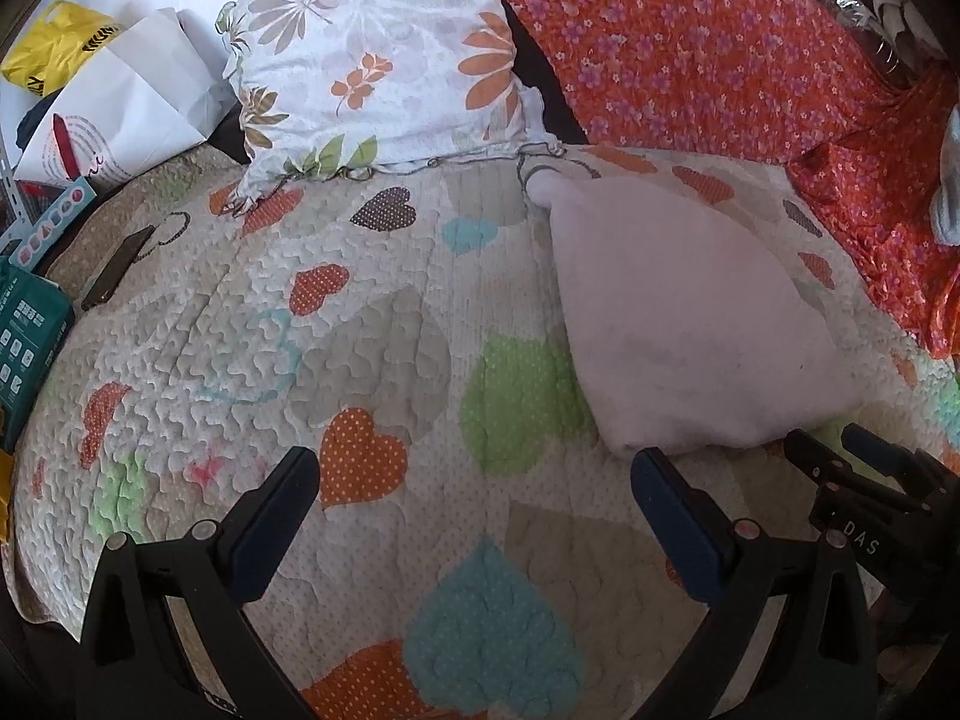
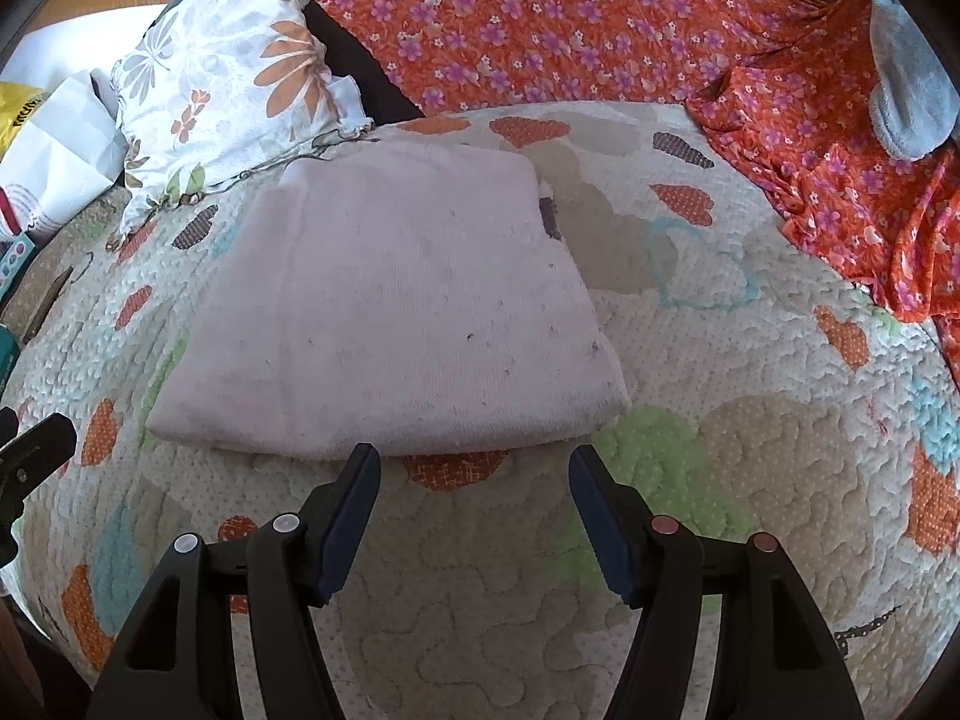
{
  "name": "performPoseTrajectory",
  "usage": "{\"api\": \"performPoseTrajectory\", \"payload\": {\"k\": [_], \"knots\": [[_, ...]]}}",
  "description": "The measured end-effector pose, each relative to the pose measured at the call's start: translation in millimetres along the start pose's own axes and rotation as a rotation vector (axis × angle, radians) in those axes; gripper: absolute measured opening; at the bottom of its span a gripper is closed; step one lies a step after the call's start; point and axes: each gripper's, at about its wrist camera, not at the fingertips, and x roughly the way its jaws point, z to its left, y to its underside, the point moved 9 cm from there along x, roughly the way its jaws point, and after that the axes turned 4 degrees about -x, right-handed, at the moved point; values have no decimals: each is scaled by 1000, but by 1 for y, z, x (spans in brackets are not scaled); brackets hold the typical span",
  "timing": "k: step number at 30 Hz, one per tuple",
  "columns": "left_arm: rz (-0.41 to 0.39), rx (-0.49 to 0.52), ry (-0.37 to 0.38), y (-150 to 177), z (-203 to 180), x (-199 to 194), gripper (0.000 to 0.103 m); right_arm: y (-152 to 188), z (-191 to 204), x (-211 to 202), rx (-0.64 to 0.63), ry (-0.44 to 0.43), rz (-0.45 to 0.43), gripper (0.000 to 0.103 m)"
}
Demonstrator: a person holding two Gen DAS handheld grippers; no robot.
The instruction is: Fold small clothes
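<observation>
A pale pink garment lies folded flat in a neat block on the heart-patterned quilt. In the left wrist view the pale pink garment lies to the right of centre. My left gripper is open and empty over the quilt, left of the garment's near corner. My right gripper is open and empty, its fingertips just short of the garment's near edge. The right gripper also shows at the right edge of the left wrist view.
A floral pillow and an orange flowered cloth lie at the back. A white paper bag, a yellow bag, a dark phone and a green box sit at the left. A grey-blue cloth lies far right.
</observation>
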Motion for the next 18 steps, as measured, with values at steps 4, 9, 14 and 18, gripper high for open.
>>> {"api": "performPoseTrajectory", "payload": {"k": [4,9,14,18], "knots": [[10,0,-1,2,0,2,103,0,0,1,-2,1,2,71],[30,0,6,5,-1,6,103,3,1,2,-14,4,5,72],[45,0,12,8,-2,9,103,3,3,3,-18,6,6,72],[53,0,15,10,-2,11,103,3,0,3,-15,8,5,73]]}}
